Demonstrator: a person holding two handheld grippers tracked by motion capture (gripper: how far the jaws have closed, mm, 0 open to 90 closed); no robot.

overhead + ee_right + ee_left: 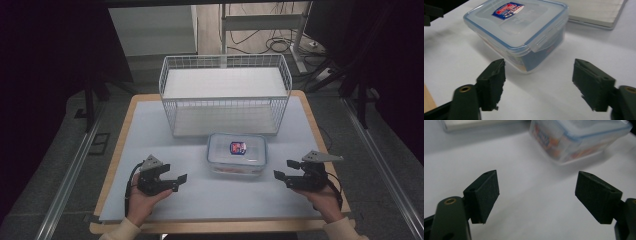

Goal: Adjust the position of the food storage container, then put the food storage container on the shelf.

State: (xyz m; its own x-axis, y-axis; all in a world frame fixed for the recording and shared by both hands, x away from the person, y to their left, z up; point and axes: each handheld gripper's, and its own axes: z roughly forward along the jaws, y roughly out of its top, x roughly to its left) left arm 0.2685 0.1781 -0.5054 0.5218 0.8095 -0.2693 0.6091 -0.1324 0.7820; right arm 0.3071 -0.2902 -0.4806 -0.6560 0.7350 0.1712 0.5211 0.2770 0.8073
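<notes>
A clear plastic box [237, 154] with a blue-edged snap lid lies near the middle of the table [150, 125], between the two grippers and slightly farther from the person than either. The left gripper [179, 182] rests low over the table to the box's left, well apart from it, its jaws spread wide with nothing between them. The right gripper [284, 169] sits to the box's right, near it but not touching, and its jaws also stand wide apart and empty. The right gripper view brings the box [520, 32] up close just beyond the black pads [492, 83]: it shows the red and blue label [507, 10] on the lid, a side clasp snapped down, and dark and reddish contents through the wall, which the high view leaves as a small blur. The left gripper view catches a corner of the box [576, 141] at its upper right, out of focus, with orange and red colours showing through the side. The high view alone takes in the white wire basket [225, 95] standing just behind the box, at the far side of the table. Bare white tabletop lies between each gripper and the box, so nothing stands in the way on either side.
</notes>
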